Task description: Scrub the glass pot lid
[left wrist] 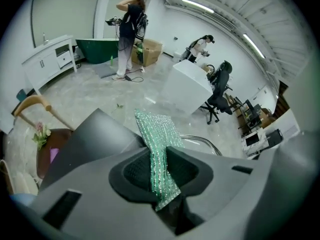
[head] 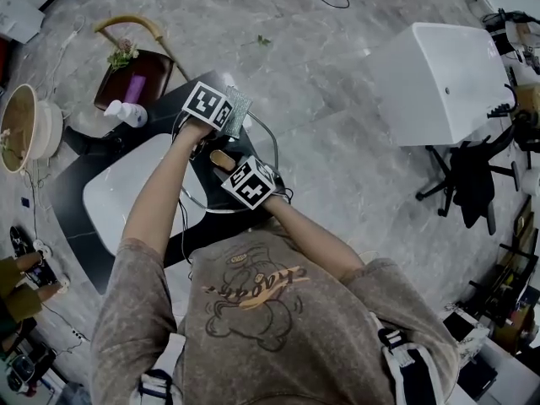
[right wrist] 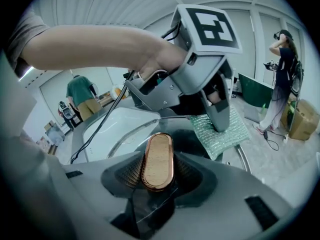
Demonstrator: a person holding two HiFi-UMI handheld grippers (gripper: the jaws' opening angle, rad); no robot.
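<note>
The shimmering green mesh scouring cloth (left wrist: 157,154) glints silver. The oval pale-wood knob (right wrist: 157,160) of the clear glass pot lid (right wrist: 122,135) is copper-rimmed. The grey left gripper (left wrist: 160,171) and grey right gripper (right wrist: 156,179) bear black-and-white square markers. The rectangular sink (head: 114,197) is white.

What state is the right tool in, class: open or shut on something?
Shut on the lid handle. In the right gripper view, the right tool presses both sides of it.
</note>
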